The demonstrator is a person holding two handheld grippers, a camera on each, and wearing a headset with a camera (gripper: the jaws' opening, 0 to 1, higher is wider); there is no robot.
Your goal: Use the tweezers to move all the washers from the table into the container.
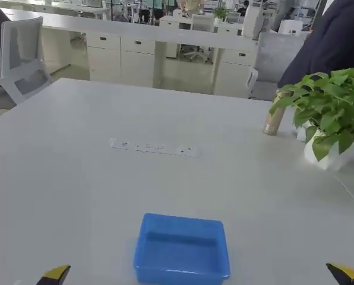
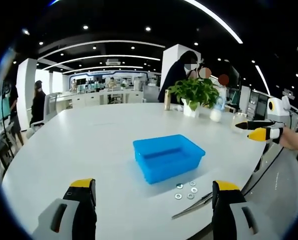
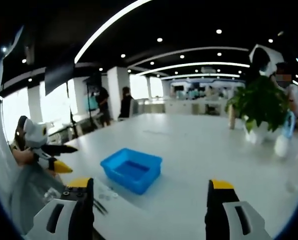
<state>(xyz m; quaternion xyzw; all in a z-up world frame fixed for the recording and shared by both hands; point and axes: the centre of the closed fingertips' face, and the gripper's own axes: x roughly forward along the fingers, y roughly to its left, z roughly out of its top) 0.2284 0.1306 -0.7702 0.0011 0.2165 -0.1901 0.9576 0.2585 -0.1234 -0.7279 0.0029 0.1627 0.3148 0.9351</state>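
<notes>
Both released, nothing held: left hand-held gripper (image 2: 153, 184) had its jaws wide apart, right hand-held gripper (image 3: 150, 183) the same. Washers (image 2: 186, 190) sat clustered on the table (image 2: 89, 145), just beside the blue container (image 2: 171, 171), outside it. Tweezers (image 2: 191, 206) lay on the table next to the washers, untouched.

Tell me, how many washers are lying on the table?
5, it seems: the washers cluster on the table beside the blue container, two nearer it, one in the middle, two nearer the tweezers. Others may be hidden.
</notes>
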